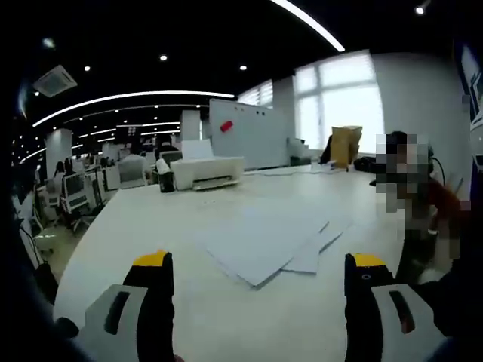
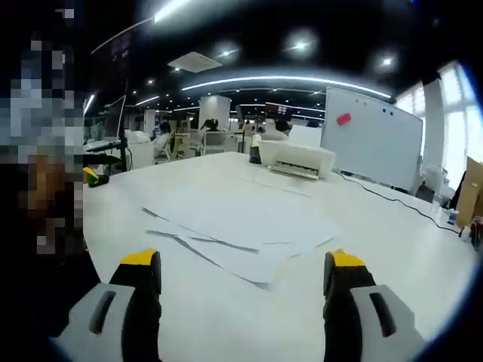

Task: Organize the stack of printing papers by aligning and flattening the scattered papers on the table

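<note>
Several white sheets of printing paper [image 1: 268, 241] lie loosely fanned on the white table [image 1: 151, 219], edges out of line. My left gripper [image 1: 260, 268] hovers just short of them, jaws wide apart with nothing between them. In the right gripper view the same scattered papers [image 2: 234, 226] spread across the table [image 2: 392, 249] ahead of my right gripper [image 2: 241, 270], which is open and empty, a little short of the nearest sheet's edge. Both grippers have black jaws with yellow tips.
A white printer [image 1: 205, 172] stands at the far side of the table, seen also as the printer [image 2: 296, 158]. A whiteboard [image 2: 370, 139] stands behind it. A cardboard box [image 1: 345, 145] sits far right. A person [image 1: 423, 219] is at the table's right edge. Office desks fill the background.
</note>
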Available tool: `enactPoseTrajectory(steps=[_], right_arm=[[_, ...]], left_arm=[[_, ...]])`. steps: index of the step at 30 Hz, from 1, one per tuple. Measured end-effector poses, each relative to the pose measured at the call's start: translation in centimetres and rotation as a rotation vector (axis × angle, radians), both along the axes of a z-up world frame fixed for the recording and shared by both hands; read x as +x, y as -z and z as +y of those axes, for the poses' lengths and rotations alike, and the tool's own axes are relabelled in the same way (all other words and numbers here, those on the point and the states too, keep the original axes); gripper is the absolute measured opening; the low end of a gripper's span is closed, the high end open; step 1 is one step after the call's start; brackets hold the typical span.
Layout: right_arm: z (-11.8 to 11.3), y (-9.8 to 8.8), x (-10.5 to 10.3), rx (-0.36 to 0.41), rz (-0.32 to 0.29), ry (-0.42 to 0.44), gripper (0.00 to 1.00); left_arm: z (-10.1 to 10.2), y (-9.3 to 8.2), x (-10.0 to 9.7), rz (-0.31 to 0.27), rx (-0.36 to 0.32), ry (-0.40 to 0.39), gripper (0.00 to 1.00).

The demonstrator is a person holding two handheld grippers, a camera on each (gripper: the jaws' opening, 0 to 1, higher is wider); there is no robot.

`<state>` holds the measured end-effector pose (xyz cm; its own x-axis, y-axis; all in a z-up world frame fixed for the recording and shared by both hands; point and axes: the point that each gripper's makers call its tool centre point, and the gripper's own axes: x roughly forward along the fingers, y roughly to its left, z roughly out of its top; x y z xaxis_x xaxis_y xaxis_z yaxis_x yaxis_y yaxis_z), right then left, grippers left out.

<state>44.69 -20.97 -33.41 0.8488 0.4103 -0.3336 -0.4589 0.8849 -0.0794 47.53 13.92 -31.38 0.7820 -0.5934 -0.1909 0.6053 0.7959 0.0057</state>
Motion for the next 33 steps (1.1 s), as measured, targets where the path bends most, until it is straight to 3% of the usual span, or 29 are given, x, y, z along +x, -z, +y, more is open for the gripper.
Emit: enactPoseTrajectory(steps=[13,22,33], right_arm=[[0.04,0.79,0.14,0.004,0.014,0.004,0.84],[-0.07,0.04,-0.06,-0.004,0.003,0.006,0.84],[-0.38,0.47,-0.19,-0.009,0.012,0.017,0.84]], left_arm=[[0.08,-0.95,-0.16,-0.018,0.014,0.001,0.96],[0.09,-0.59,-0.04,-0.012,0.009,0.004,0.96],[-0.26,-0.32,-0.02,-0.009,0.006,0.015,0.96]])
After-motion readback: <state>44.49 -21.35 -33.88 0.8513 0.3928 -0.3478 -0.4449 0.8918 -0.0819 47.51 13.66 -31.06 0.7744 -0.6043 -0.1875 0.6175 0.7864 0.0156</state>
